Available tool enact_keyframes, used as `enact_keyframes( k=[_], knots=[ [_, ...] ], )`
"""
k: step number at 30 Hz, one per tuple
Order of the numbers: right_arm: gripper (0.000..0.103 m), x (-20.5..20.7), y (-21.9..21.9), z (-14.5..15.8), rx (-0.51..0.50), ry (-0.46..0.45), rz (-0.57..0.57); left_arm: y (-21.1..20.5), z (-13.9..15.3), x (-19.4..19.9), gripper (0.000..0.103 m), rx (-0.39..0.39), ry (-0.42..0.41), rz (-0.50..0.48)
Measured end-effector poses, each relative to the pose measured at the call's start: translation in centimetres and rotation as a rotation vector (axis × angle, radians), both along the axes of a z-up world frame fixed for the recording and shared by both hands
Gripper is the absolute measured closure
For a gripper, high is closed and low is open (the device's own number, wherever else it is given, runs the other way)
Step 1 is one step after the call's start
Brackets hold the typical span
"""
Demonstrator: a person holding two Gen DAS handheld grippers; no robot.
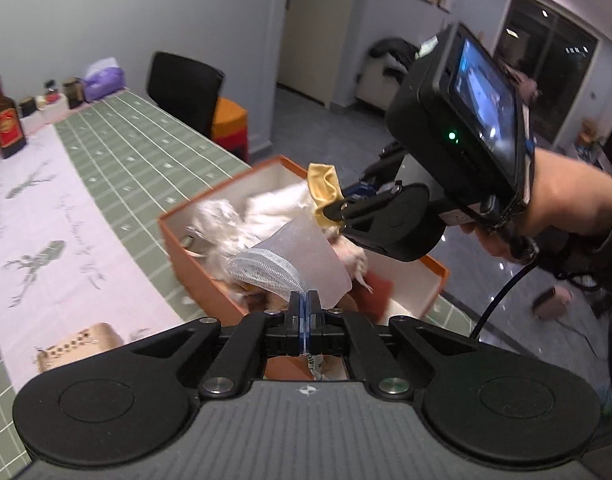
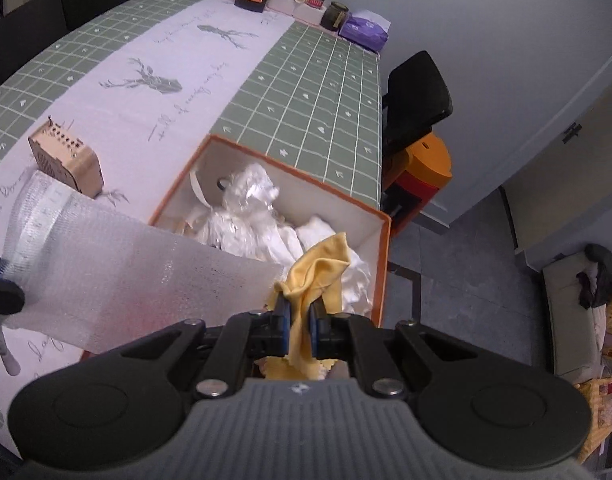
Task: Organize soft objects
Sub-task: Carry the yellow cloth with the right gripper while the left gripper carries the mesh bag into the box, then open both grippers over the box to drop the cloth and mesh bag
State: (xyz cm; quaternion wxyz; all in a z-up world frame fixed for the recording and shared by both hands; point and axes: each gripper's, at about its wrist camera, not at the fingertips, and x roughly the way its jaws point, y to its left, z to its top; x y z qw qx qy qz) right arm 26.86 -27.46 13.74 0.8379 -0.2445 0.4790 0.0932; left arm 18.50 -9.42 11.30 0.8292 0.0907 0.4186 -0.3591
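Two claws at work above one orange cardboard box (image 2: 382,264), each clenched on a soft thing. Left claw (image 1: 304,300) pinched tight on the near rim of a translucent mesh sleeve (image 1: 293,256), elastic white cuff fanning out just ahead and to the left of the fingertips, the rest of the sleeve hanging over the box's near wall. Right claw (image 2: 301,312) clamped on a crumpled yellow cloth (image 2: 318,272), bunched fabric rising ahead of the fingers and a loose tail dangling behind them toward the palm; in the left view, seen from the side over the far half of the box. Directly ahead of and below the right claw, inside the box, a heap of white fluffy fabric (image 2: 257,216), possibly a plush toy, too blurred to settle. Off to the left of both claws, on the checked green and white tablecloth (image 2: 314,92), a small perforated wooden box (image 2: 65,156), well apart from the grasp.

Judged close to dropping both pieces in. Risks from here: sleeve spread across the opening and catching on the box wall, spilling outside on release; yellow cloth snagging on the blue pads (image 2: 282,322) by its trailing tail and lifting back out on retreat; claws crowding each other over a narrow box, knuckle against camera housing; box near the table edge, liable to shift if nudged
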Motion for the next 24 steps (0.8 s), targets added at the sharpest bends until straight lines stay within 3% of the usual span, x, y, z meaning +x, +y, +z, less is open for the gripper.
enact_keyframes(
  k=[6,10,18,22,24],
  knots=[
    [0.096,-0.9,-0.9,-2.6,-0.005,0.095,0.024,-3.5,-5.4,2.1,0.103,0.118,0.116,-0.056],
    [0.096,-0.7,-0.8,-4.8,0.026,0.168,0.039,-5.3,-7.7,3.4,0.103,0.222,0.11,-0.04],
    [0.095,-0.8,-0.9,-8.6,0.025,0.275,0.06,-7.4,-9.7,4.5,0.101,0.384,0.06,-0.032],
    [0.088,-0.4,-1.3,-9.2,0.032,0.306,0.052,-7.6,-9.8,4.6,0.097,0.4,0.062,-0.03],
    [0.087,-0.3,-1.3,-9.1,0.042,0.311,0.053,-7.5,-9.5,4.7,0.09,0.389,0.065,-0.025]
  ],
)
